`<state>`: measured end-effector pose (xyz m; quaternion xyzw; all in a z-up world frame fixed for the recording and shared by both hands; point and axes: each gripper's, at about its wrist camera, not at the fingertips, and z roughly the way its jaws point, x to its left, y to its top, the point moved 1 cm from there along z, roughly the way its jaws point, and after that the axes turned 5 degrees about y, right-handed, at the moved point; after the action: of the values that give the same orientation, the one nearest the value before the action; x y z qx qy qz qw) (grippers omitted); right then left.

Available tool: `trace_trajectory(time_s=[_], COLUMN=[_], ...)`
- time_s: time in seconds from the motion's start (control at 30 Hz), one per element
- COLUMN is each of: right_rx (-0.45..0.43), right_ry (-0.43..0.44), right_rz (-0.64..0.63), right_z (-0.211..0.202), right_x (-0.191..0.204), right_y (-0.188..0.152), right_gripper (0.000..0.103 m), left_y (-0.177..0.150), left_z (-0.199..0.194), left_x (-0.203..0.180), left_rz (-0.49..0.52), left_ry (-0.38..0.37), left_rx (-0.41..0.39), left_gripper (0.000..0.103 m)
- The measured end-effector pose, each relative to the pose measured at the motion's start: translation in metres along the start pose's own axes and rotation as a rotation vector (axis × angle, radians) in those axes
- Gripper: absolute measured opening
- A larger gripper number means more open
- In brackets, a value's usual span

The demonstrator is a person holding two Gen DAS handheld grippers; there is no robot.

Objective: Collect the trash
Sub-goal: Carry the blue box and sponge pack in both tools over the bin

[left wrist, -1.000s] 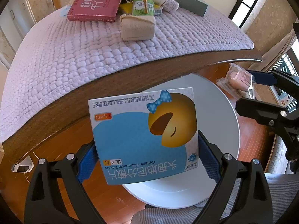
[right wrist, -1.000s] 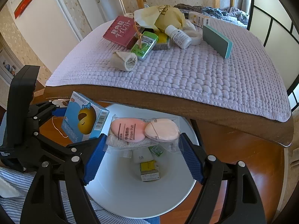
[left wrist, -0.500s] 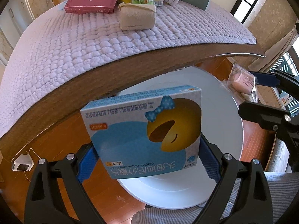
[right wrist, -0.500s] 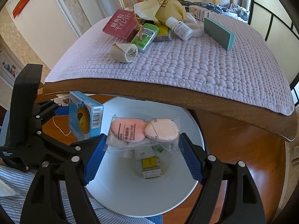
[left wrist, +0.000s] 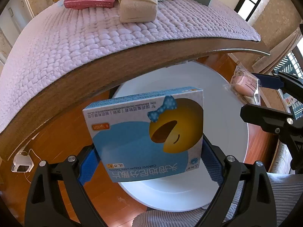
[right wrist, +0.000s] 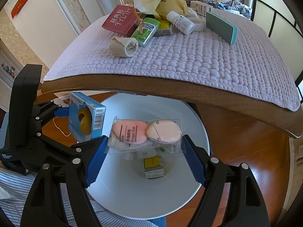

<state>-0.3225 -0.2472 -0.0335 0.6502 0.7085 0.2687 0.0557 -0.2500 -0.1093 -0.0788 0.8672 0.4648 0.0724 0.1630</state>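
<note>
Left claw (left wrist: 149, 162) clamps the light, stiff tablet box (left wrist: 147, 134) by its edges; right claw (right wrist: 144, 151) pinches the slippery puff packet (right wrist: 145, 132).

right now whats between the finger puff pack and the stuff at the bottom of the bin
Nothing but air. In the right wrist view the finger puff pack, shut in the right gripper, hangs over the white bin, with the small yellow box below on its floor.

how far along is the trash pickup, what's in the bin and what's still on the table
Done: a few small packets lie in the round white bin. In hand: the left tool grips a blue tablet box, the right tool a clear packet of pink finger puffs, both over the bin. Left: a red book, white bottle and beige cloth roll on the table.
</note>
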Motion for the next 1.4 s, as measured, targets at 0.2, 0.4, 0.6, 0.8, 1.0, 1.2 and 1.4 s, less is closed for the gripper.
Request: trace_trajectory(time_s=[0.2,0.4,0.6,0.8,1.0,1.2,1.4], right_rx=[0.012,0.025,0.031,0.041,0.056,0.064,0.072], right_ry=[0.001,0.004,0.005,0.006,0.007,0.005,0.004], right_rz=[0.004,0.007,0.009,0.011,0.026,0.037,0.047], right_z=[0.005,0.011,0.016,0.022,0.031,0.039,0.046], right_x=[0.001,0.002,0.002,0.001,-0.003,-0.007,-0.011], right_y=[0.001,0.0,0.001,0.002,0.001,-0.003,-0.005], right_gripper=[0.077,0.077,0.077,0.077,0.077,0.077,0.077], left_y=[-0.009,-0.014,-0.017,-0.019,-0.019,-0.015,-0.016], left_z=[0.009,0.018,0.028,0.041,0.051,0.054,0.054], left_x=[-0.006,-0.01,-0.015,-0.025,-0.031,-0.032,-0.035], left_rz=[0.001,0.002,0.004,0.006,0.015,0.022,0.026], left_ry=[-0.002,-0.001,0.003,0.006,0.01,0.015,0.02], left_rx=[0.008,0.018,0.026,0.037,0.05,0.063,0.069], left_gripper=[0.095,0.095,0.095,0.095,0.095,0.095,0.095])
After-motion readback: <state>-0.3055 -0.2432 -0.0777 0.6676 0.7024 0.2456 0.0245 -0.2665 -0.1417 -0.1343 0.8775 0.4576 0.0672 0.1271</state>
